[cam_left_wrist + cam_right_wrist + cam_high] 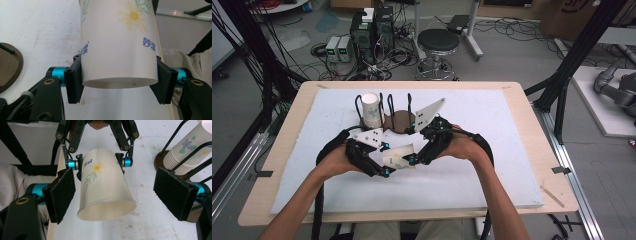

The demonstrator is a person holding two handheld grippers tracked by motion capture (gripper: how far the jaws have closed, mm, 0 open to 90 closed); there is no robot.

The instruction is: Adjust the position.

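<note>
In the high view, the left gripper [384,162] and the right gripper [412,155] meet over the white foam mat [492,150], with a white paper cup printed with a yellow daisy [398,156] between them, lying on its side. At 12 o'clock from the cup stands a round brown holder with black wire loops [399,120], and a stack of paper cups [372,110] stands in it.

The left gripper view shows the grip closely: both black pads press the cup [118,47] near its base. The right gripper view shows the open rim turned toward this camera; the cup [105,187] lies between the widely spread jaws, and they do not touch it.
</note>
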